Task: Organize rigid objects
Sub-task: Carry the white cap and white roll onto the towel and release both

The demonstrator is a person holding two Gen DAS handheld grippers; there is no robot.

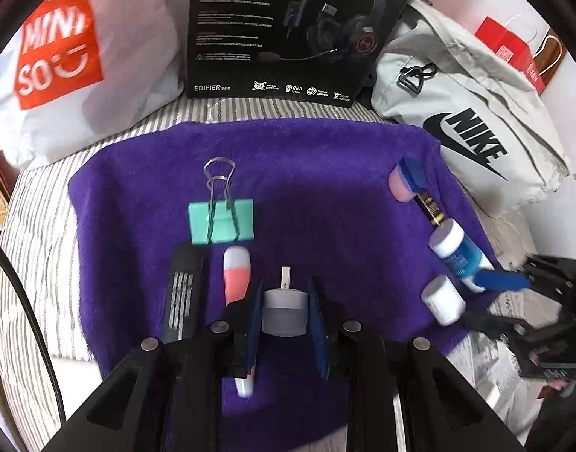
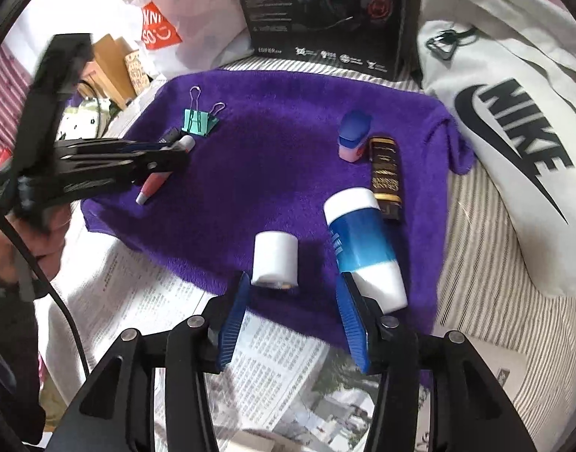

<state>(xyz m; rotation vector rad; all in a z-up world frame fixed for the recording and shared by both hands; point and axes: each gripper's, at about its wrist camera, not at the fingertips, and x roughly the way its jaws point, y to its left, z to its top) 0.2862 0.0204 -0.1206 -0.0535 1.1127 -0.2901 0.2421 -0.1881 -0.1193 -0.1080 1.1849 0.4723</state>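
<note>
The left gripper (image 1: 284, 312) is closed on a grey plug adapter (image 1: 284, 310), its metal prong pointing forward, held low over the near part of the purple towel (image 1: 325, 173). Just left of it on the towel lie a pink-and-white tube (image 1: 237, 267) and a black ribbed item (image 1: 182, 282), with a mint binder clip (image 1: 221, 222) just beyond them.

The right gripper (image 2: 291, 312) hangs wide with nothing between its blue pads, at the towel's near edge above newspaper (image 2: 250, 342). A white cylinder (image 2: 275, 260) stands just ahead of it; a blue-and-white bottle (image 2: 363, 241) lies beside its right finger. Farther along the towel's right side rest a dark brown tube (image 2: 386, 177) and a blue-and-pink piece (image 2: 354, 135).

Judging by the layout, two loose rows have formed on the towel, and sorting looks partway done: the adapter is not yet set down.

Readable beyond the towel: "MINISO" on a white bag (image 1: 58, 41), "EDIFIER" on a black headset box (image 1: 299, 26), "NIKE" on a pale bag (image 1: 472, 135). The brown tube's gold lettering is too small to read.
</note>
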